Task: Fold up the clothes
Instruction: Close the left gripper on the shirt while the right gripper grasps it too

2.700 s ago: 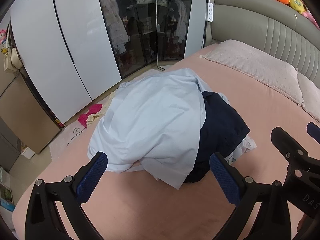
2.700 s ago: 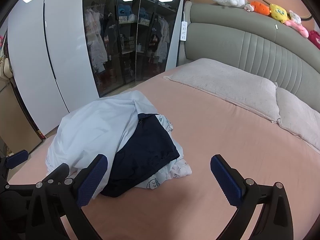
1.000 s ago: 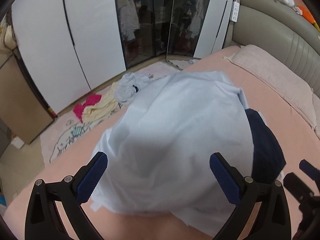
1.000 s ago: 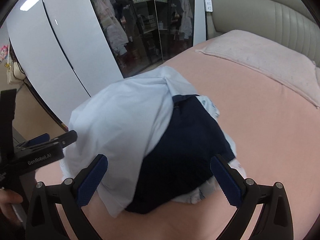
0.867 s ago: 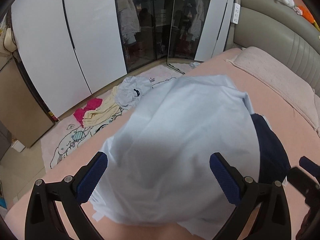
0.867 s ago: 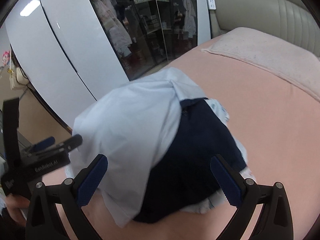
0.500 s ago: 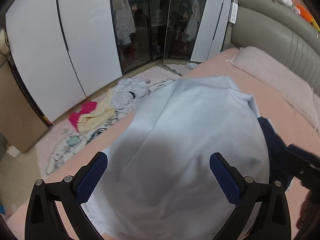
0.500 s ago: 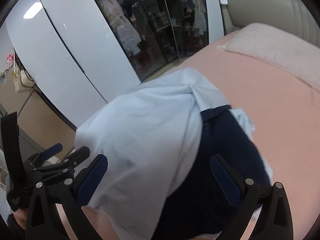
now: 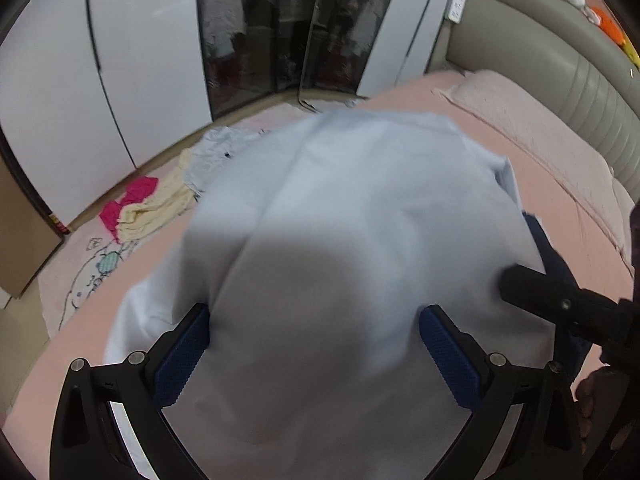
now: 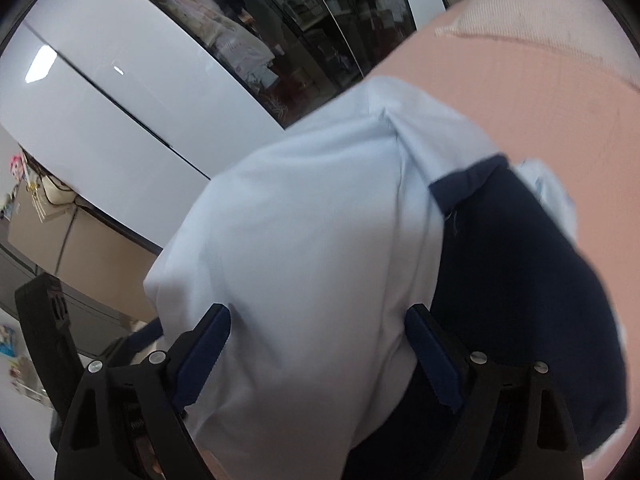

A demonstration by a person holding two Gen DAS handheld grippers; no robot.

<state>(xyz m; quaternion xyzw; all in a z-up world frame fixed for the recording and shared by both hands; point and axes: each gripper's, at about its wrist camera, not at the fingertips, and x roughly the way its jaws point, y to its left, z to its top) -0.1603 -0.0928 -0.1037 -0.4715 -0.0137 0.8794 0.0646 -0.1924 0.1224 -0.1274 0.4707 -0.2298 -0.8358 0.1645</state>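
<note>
Left wrist view: the left gripper (image 9: 314, 344) is down over the pale blue shirt (image 9: 352, 216), jaws wide apart with the cloth bulging up between the blue pads (image 9: 182, 354), not pinched. The shirt lies heaped at the side edge of the pink bed (image 9: 560, 208), toward the wardrobe (image 9: 120, 60). At the right edge the right gripper's black finger (image 9: 560, 304) reaches onto the shirt. Past the bed's edge, loose clothes (image 9: 160, 200) lie on the floor rug (image 9: 80, 272). Right wrist view: the right gripper (image 10: 318, 354) has its jaws apart and just been closing, shirt cloth (image 10: 312, 240) between the pads but not clamped. A navy garment (image 10: 520, 272) lies beside and partly under the shirt, toward the pillow (image 10: 540, 12). The left gripper's black frame (image 10: 44, 320) shows at the left edge.
</note>
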